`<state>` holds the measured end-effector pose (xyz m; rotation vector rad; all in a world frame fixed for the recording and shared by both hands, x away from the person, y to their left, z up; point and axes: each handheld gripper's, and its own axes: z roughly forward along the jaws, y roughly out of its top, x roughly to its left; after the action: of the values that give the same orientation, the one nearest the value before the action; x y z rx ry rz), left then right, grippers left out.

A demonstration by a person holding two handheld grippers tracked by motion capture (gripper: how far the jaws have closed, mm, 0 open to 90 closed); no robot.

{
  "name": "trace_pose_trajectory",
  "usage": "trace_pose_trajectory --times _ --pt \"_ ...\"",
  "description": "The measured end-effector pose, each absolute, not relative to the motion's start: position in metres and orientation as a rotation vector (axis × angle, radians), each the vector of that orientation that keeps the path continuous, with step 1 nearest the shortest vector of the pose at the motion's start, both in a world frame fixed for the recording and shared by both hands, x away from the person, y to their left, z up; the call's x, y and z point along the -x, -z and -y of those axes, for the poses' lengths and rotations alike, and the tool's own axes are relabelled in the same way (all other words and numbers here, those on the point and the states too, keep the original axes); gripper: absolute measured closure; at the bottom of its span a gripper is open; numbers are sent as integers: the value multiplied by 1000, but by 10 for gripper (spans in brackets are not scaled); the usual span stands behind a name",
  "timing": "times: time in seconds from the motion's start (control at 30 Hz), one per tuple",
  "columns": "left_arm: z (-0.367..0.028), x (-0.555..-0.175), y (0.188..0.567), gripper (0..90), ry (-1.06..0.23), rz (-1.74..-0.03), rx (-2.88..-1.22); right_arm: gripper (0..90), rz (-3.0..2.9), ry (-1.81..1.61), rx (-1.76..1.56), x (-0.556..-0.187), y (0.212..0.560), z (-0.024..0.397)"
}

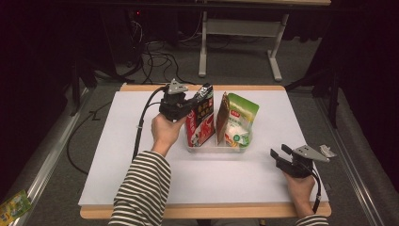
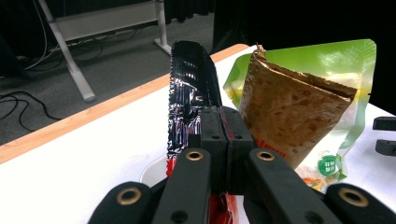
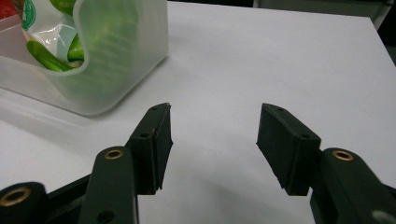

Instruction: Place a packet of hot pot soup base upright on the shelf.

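High view: at frame centre, we see the left gripper (image 1: pixel 188 109) pinching the red-black pouch (image 1: pixel 201 117) upright in the clear bin (image 1: pixel 214 148); the right gripper (image 1: pixel 281 156) idles, jaws apart. Tugging could topple neighbouring pouches (image 1: pixel 237 120).

The left hand-held gripper (image 1: pixel 187 106) is held up by the left hand (image 1: pixel 164 129), which grips its body from below, with the forearm in a striped sleeve (image 1: pixel 141 190) running back from it. Its jaws point toward the right hand-held gripper's side and are pressed together; in the left gripper view the two pads meet with no gap. The right hand-held gripper (image 1: pixel 278 156) sits low, held by the right hand (image 1: pixel 300 186) behind it. Its jaws point toward the left hand-held gripper and stand wide apart, with nothing between the pads.
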<state>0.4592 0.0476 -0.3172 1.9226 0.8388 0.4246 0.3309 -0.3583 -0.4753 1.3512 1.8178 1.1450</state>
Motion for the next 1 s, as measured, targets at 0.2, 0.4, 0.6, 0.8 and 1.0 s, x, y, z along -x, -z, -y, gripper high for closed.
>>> trace_pose_trajectory --times 0.2,0.4,0.6,0.8,1.0 --pt "-48 -459 315 884 -415 -827 -1931 454 -1819 -1140 -1353 -331 475 358" --pt "-51 -459 314 841 -407 -826 -1926 454 -1822 -1136 -1352 -331 475 358" --pt "-52 -457 312 782 -431 -818 -1926 454 -1823 -1135 -1354 -331 475 358" --pt "-56 -455 311 713 -438 -805 -1916 454 -1824 -1137 -1360 -331 475 357" --pt "-58 -453 308 652 -442 -807 -1907 454 -1824 -1139 -1356 -331 475 358"
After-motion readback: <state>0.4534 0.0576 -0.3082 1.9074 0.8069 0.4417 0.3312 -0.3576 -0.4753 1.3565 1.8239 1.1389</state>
